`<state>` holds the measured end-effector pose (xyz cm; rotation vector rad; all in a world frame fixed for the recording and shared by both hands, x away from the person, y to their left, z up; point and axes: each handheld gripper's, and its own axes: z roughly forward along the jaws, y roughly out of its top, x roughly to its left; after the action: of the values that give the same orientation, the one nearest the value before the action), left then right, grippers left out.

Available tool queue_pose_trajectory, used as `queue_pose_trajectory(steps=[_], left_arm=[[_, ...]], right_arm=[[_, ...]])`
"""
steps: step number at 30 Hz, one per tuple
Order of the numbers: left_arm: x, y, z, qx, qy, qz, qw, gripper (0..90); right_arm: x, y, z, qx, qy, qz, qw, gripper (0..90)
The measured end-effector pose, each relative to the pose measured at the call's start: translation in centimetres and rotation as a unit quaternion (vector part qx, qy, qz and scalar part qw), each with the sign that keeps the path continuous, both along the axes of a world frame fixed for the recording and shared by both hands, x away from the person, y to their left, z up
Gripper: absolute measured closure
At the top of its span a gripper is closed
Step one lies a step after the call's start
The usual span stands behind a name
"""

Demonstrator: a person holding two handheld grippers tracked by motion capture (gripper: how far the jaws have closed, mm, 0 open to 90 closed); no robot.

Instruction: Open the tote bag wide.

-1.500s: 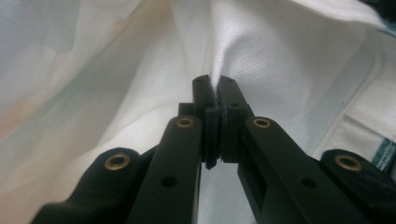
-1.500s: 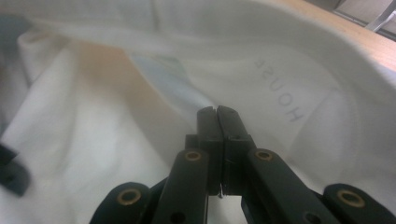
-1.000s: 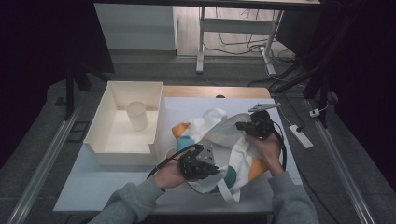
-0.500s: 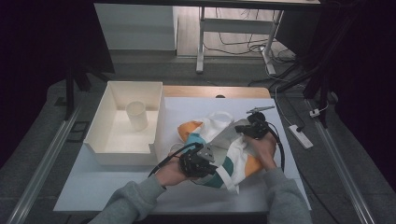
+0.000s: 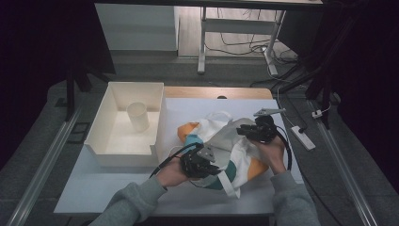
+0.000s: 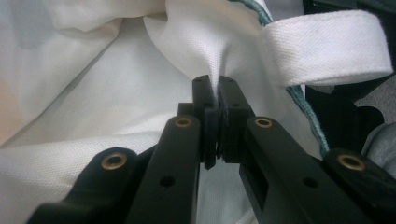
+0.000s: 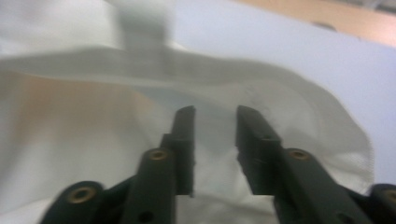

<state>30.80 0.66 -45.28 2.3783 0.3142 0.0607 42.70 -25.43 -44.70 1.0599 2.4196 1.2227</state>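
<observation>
Tightly, the left hand-held gripper (image 6: pixel 213 100) pinches a woven white cloth bag (image 6: pixel 140 84).

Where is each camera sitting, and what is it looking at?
High view: sits above the person's side of the table, looking forward and down; both forearms, hands, the left tool and right tool show on a white cloth bag.
Left gripper view: rides the left tool, looking along its black jaws, shut on bag fabric.
Right gripper view: rides the right tool, jaws apart over the bag.
Shared: all three show the bag.
</observation>
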Motion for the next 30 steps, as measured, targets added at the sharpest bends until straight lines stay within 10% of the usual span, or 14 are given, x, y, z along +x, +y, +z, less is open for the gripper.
queue_pose_trajectory(steps=[9, 17, 30], left_arm=[[-0.5, 0.1, -0.1, -0.002, -0.012, 0.015, 0.9998, 69.8], [-1.8, 1.2, 2.7, -0.041, -0.043, 0.026, 0.9979, 56.5], [-0.1, 2.4, 2.6, -0.026, -0.064, 0.147, 0.9867, 50.4]], right_arm=[[-4.5, -0.3, 1.6, 0.003, -0.023, 0.022, 0.9995, 54.0], [-6.7, -1.2, 1.3, 0.01, -0.021, 0.034, 0.9992, 51.6], [-7.9, -2.0, 0.9, 0.029, -0.015, 0.045, 0.9985, 50.2]])
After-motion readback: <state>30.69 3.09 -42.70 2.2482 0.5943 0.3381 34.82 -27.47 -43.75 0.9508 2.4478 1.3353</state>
